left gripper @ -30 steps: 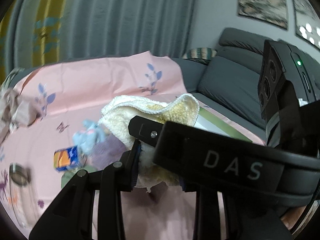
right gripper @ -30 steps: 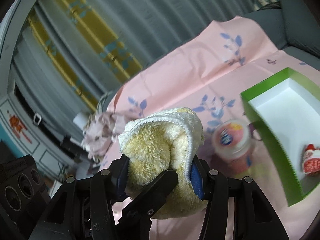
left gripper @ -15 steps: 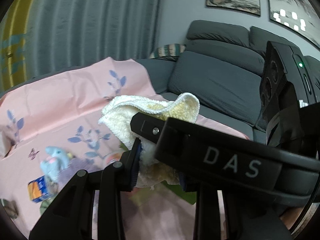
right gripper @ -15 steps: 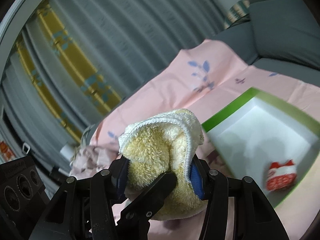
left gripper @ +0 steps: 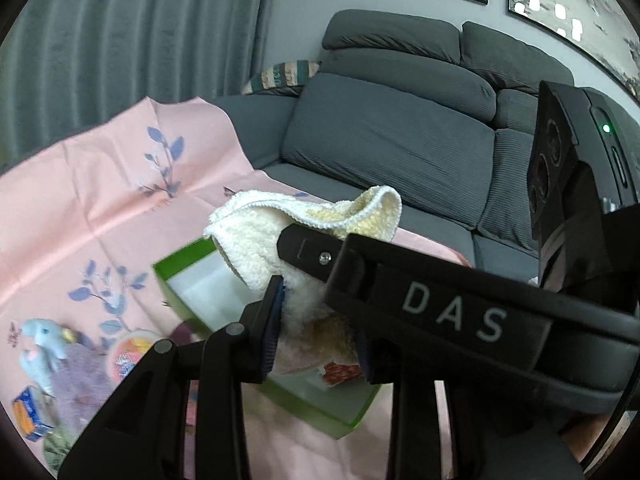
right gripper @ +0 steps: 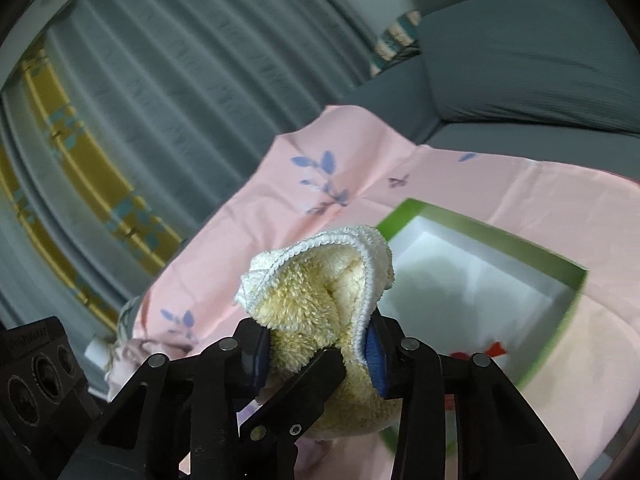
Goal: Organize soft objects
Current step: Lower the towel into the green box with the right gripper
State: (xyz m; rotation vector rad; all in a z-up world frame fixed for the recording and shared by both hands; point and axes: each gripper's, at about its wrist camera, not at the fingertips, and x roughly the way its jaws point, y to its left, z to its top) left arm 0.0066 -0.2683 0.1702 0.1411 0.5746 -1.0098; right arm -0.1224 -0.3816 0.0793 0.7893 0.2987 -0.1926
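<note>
Above the green box (right gripper: 576, 280), both tongs gripping one yellow towel (right gripper: 320, 292). Left tongs (left gripper: 316, 328) clamped on towel (left gripper: 256, 240), blue pads pressing into the pile on both sides. Right tongs (right gripper: 318, 348) closing, towel bunched between the blue pads, pads pressing on it. Right tongs' black finger reaching across left view, in front of towel, marked DAS. Towel hanging clear of the pink cloth (left gripper: 80, 200), folded edge up, white hem showing. Box lying open on cloth (right gripper: 280, 200), white inside, partly hidden behind towel in both views. Red and white item (left gripper: 340, 372) lying in box, peeking below towel; blurred red patch (right gripper: 494, 350) in right view. Sitting well left of box on cloth: blue plush (left gripper: 40, 340) lying on a purple fabric (left gripper: 80, 372), round tub (left gripper: 128, 352) just beside it, blue and orange packet (left gripper: 28, 412) near lower left edge. Crumpled pinkish fabric (right gripper: 124, 354) lying at far cloth edge in right view. Grey sofa (left gripper: 400, 140) standing behind, striped cushion (left gripper: 284, 74) on it. Grey curtain (right gripper: 180, 80) filling background.
</note>
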